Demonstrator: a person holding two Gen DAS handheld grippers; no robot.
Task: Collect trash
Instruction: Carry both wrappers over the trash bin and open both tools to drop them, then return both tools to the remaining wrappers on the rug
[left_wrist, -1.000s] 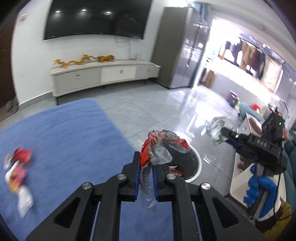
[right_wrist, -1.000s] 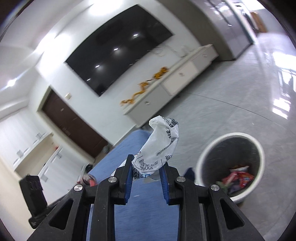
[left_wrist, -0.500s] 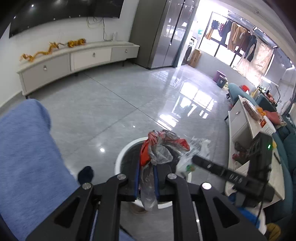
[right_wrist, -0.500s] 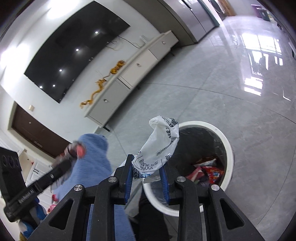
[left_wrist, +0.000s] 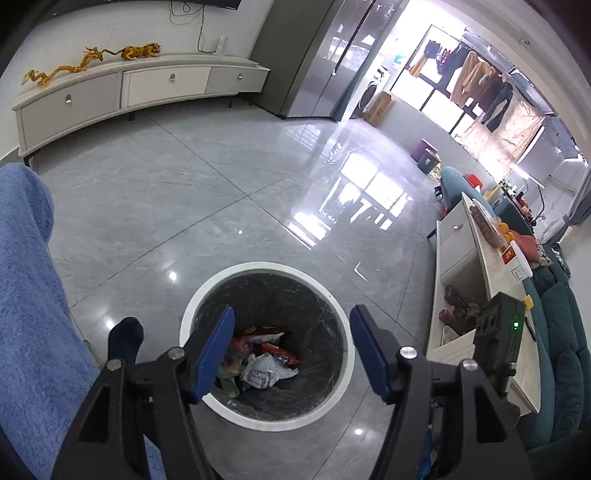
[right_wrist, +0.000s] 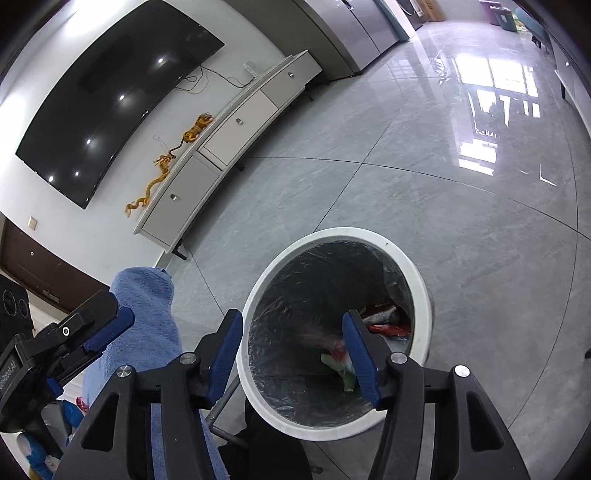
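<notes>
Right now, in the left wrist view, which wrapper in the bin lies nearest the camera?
The crumpled white wrapper with dark print, lowest in the pile inside the bin; the red ones and the orange one lie beyond it.

no legible text anywhere — print on the binned wrapper (left_wrist: 263, 373) too blurred

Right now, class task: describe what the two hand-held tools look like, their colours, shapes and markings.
Both match. The left tool and right tool have black angular linkage arms with silver round pivot bolts and flat blue pads. From the right wrist view, the left tool's black body bears white lettering, cut off at the edge.
</notes>
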